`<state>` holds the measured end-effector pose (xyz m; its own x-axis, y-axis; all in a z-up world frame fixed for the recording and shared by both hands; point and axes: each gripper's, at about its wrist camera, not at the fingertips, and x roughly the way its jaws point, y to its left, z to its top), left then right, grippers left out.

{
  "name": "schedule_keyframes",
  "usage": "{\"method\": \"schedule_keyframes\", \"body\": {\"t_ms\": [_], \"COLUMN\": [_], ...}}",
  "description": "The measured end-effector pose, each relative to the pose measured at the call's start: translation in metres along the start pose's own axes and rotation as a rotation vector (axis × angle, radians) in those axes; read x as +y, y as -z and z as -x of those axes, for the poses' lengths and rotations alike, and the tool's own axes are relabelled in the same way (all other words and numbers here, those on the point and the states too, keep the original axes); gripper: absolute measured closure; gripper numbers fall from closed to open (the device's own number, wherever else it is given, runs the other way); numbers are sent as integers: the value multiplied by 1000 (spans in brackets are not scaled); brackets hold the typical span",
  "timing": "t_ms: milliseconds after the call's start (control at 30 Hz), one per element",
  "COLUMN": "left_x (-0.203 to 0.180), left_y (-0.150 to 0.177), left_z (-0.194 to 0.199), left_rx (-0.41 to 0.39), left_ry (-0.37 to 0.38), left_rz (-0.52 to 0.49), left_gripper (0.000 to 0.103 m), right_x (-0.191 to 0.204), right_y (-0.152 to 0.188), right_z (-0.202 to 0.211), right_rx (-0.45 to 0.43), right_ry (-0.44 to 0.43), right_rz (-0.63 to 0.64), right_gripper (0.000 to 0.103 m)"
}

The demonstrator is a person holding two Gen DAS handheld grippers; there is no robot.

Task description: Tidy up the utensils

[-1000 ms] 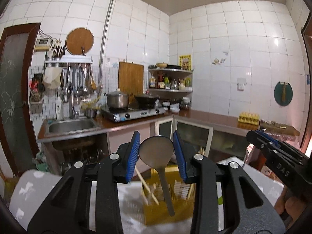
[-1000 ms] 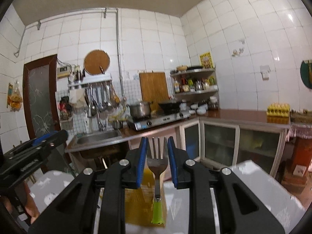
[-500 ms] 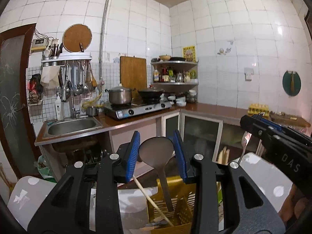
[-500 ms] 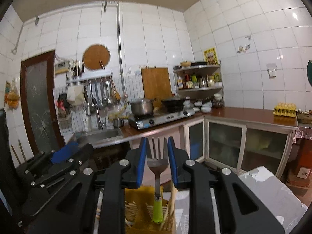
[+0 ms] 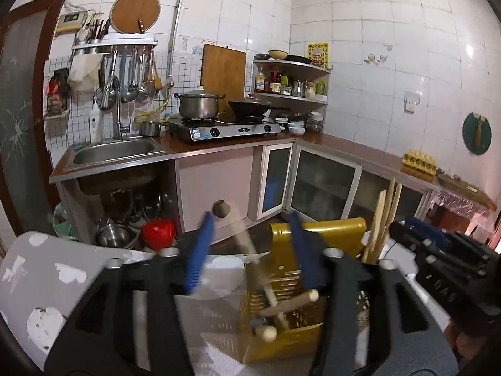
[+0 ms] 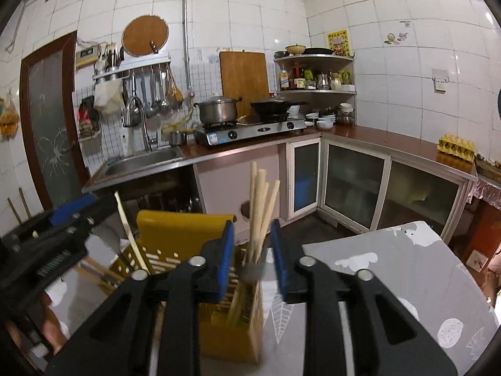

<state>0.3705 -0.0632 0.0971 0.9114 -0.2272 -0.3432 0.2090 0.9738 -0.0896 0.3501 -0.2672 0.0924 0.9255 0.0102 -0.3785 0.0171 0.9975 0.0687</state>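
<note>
Left wrist view: the left claw [image 5: 250,250] stands wide, its blue ribbed pads [image 5: 197,257] spread with nothing pressed between them. A blurred spoon [image 5: 250,260], pale and long-handled, tilts in the gap between the pads with its lower end in the yellow holder [image 5: 316,228]. That holder is a boxy plastic caddy with slotted walls and a rolled top lip, standing on the grey surface [image 5: 37,266] with its white leaf print, toward the far edge. Round-ended wooden handles [image 5: 291,302] cross inside one compartment; straight pale chopsticks [image 5: 380,219] rise from the next one to the right. The right claw [image 5: 435,250] reaches in from the right side.

Right wrist view: the right claw [image 6: 252,250] is parted too, hovering over the chopstick compartment, where the sticks [image 6: 261,206] stand upright between its pads. A blurred grey fork [image 6: 250,271] sits low in the gap; I cannot tell if either pad touches it. The holder's [image 6: 184,228] back wall is smooth yellow.
</note>
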Motion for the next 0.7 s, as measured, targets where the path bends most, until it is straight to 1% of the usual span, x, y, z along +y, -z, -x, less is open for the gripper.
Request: {"method": "schedule_keyframes", "body": {"t_ms": [33,67,100,133,167,200,267,333,433,467,533,567,633,700], "left_x": [2,2,2,2,0,0,1,4,11,13,17,19,21,20], "left_y": [-3,-4,-8,-12,-15,-18,-21,-20,-12,-5,12,20,38,61], "left_z": [11,20,32,44,54,70,100,130,162,174,196,205,220,235], "left_rx": [-20,-31,-43,-54,-64,-82,-118,-139,-144,-138,-128,-129,-132,-141], "left_ry": [-6,-8,-6,-3,-4,-6,-17,-23,-34,-39,-54,-65,-106,-152], "left_rz": [7,6,3,-1,-4,-9,-11,-12,-3,-4,7,10,10,-6], "left_gripper": [36,33,32,28,22,19,6,5,5,5,5,5,5,5], "right_x": [-3,-4,-7,-10,-12,-14,-15,-15,-12,-9,-4,0,6,12], "right_y": [-1,-3,-5,-7,-8,-9,-8,0,15,25,40,53,67,90], "right_z": [7,14,22,32,43,53,74,100,131,145,165,179,194,209], "right_rx": [-7,-13,-18,-23,-27,-32,-40,-50,-61,-68,-79,-83,-91,-89], "right_ry": [6,6,9,15,20,21,23,28,20,14,6,1,-1,-4], "right_rz": [-3,-10,-18,-24,-27,-27,-17,1,17,24,35,44,52,52], "right_gripper": [52,50,50,48,44,43,38,30,20,16,10,8,4,4]}}
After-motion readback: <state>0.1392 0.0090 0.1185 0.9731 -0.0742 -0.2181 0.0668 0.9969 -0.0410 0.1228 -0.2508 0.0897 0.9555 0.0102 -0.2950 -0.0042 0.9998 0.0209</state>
